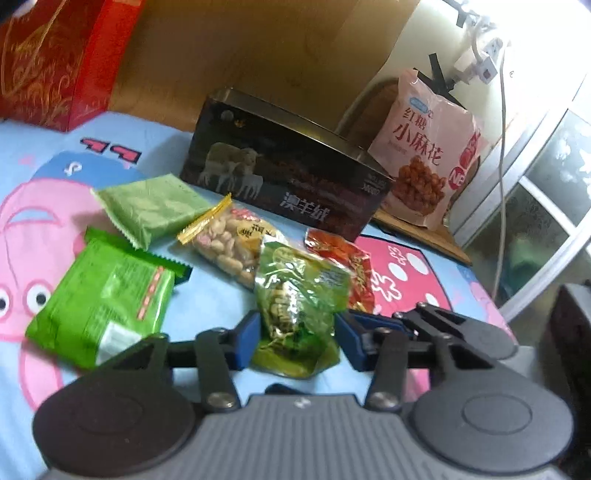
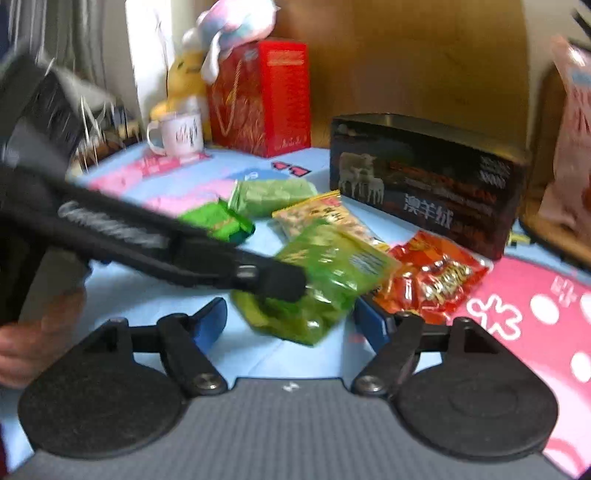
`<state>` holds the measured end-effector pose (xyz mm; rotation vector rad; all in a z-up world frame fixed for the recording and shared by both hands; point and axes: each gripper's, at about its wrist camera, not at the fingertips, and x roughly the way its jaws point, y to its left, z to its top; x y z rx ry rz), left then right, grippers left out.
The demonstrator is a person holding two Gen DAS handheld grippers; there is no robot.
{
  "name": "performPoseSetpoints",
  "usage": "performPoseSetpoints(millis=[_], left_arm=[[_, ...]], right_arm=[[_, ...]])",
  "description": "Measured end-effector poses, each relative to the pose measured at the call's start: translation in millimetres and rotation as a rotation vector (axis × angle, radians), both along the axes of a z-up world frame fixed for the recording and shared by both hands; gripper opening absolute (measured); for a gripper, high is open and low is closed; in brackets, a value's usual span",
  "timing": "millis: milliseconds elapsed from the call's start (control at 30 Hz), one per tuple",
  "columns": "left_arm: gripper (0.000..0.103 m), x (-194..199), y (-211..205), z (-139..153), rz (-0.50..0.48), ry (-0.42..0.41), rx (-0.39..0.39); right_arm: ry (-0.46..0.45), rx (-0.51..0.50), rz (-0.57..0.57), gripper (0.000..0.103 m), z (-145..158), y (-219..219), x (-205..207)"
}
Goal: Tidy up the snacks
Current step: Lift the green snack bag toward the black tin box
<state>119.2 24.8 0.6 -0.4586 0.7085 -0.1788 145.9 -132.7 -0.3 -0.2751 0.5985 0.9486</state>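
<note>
A clear green snack packet [image 1: 299, 306] stands tilted between the blue pads of my left gripper [image 1: 299, 339], which is shut on its lower half. In the right wrist view the left gripper [image 2: 286, 282] reaches in from the left onto the same green packet [image 2: 332, 269]. My right gripper [image 2: 291, 325] is open, its blue pads wide on either side of that packet's near end and not touching it. Close by lie a peanut packet [image 1: 229, 240], a red packet [image 1: 351, 269], a bright green packet [image 1: 103, 299] and a pale green packet [image 1: 151, 210].
Everything lies on a light blue cartoon sheet [image 1: 221, 295]. A dark box with sheep printed on it [image 1: 288, 181] stands behind the snacks, a pink snack bag [image 1: 424, 155] to its right. A red gift bag [image 2: 262, 96], a mug [image 2: 181, 133] and plush toys [image 2: 229, 26] sit at the back left.
</note>
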Motion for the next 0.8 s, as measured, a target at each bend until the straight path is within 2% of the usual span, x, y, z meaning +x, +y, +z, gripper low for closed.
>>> performPoseSetpoints(millis=[67, 100, 167, 333, 500, 633, 800], left_arm=[[0.031, -2, -1, 0, 0.010, -0.006, 0.022], [0.029, -4, 1, -1, 0.019, -0.007, 0.021], [0.029, -5, 4, -1, 0.032, -0.003, -0.012], [0.029, -13, 2, 10, 0.052, -0.054, 0.012], [0.031, -9, 6, 30, 0.064, -0.116, -0.008], [0.031, 19, 6, 51, 0.066, -0.161, 0.028], [0.035, 89, 7, 82, 0.070, -0.232, 0.098]], right_arm=[[-0.009, -0.005, -0.005, 0.076, 0, 2, 0], [-0.003, 0.002, -0.012, 0.073, 0, 1, 2], [-0.009, 0.011, -0.044, 0.054, 0, -2, 3], [0.032, 0.094, -0.069, 0.052, 4, -10, 6], [-0.113, 0.194, -0.106, 0.048, 16, -16, -12], [-0.221, 0.199, -0.153, 0.046, 28, -7, -6], [-0.295, 0.238, -0.238, 0.047, 55, 12, 46]])
